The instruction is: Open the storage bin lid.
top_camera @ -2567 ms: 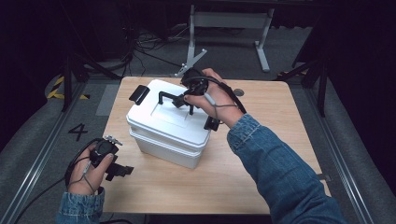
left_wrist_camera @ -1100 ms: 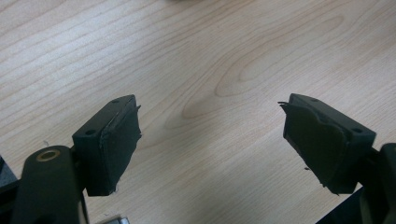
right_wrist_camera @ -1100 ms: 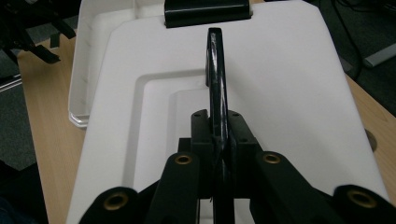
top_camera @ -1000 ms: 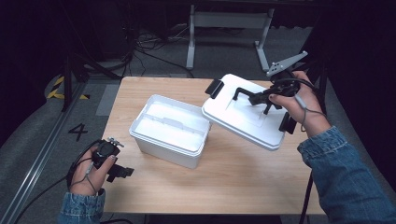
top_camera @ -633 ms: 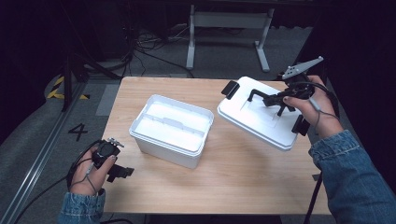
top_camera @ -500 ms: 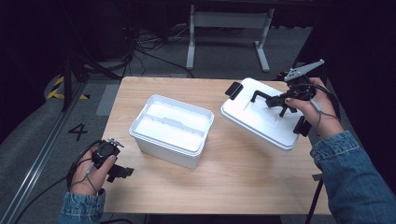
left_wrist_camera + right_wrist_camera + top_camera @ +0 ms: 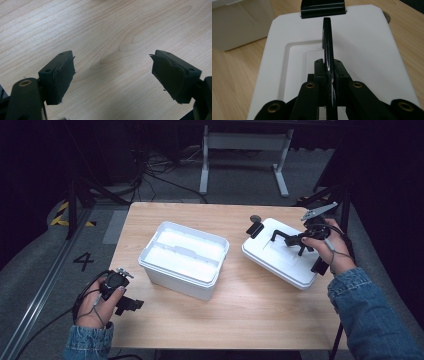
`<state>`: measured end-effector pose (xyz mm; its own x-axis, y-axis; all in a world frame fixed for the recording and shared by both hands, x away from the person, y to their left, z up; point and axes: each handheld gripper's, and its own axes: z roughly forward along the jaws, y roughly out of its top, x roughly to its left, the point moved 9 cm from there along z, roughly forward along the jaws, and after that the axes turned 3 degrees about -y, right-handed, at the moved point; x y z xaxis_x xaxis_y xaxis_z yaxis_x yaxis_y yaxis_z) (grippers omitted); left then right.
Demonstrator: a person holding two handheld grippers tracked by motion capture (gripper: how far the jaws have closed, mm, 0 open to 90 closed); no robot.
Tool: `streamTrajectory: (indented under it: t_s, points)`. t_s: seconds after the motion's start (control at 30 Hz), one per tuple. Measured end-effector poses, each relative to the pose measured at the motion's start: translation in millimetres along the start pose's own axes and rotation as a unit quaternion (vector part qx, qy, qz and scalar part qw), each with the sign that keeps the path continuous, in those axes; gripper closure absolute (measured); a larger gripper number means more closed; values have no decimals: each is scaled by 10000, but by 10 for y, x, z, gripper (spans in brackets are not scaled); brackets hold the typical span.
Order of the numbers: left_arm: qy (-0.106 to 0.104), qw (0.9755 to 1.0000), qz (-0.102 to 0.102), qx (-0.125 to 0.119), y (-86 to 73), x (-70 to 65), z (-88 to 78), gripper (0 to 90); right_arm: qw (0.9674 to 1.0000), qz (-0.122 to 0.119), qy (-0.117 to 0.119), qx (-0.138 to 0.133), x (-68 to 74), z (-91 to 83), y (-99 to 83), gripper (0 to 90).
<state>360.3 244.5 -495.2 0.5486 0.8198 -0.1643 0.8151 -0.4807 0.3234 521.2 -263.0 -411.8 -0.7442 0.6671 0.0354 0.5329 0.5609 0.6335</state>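
The right claw (image 7: pixel 300 241) is clamped on the black handle (image 7: pixel 328 47) of the white lid (image 7: pixel 285 255). In the right gripper view the thin handle runs straight up between the two jaws, pinched edge-on, with the lid's flat top spreading out on both sides below it and a black latch (image 7: pixel 322 8) at the lid's far edge. In the high view the lid lies at the right side of the surface (image 7: pixel 240 315), tilted, with its near edge on or just above the wood; whether it rests fully cannot be told. The person's right hand (image 7: pixel 330 250) grips the tool over the lid's right end.

The open white box (image 7: pixel 184 257) stands near the middle of the surface, well apart from the lid and to its left.

The left claw (image 7: pixel 112 72) is at the surface's near left corner, away from the box. Its jaws stand wide apart with bare wood between them.
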Motion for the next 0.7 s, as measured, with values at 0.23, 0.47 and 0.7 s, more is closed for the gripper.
streamTrajectory:
  t_s: [0.23, 0.47, 0.7]
  points:
    - [-24, 10000, 70, -19, -2, 1, -3, 191, 9999, 160, -38, -8, -92, 225, -175, 838]
    - [-35, 10000, 72, -15, -8, 8, 3, 191, 9998, 168, -21, -41, -134, 373, -273, 838]
    - [-37, 10000, 69, -5, 0, 3, 9, 191, 9998, 195, 37, 7, -138, 489, -363, 838]
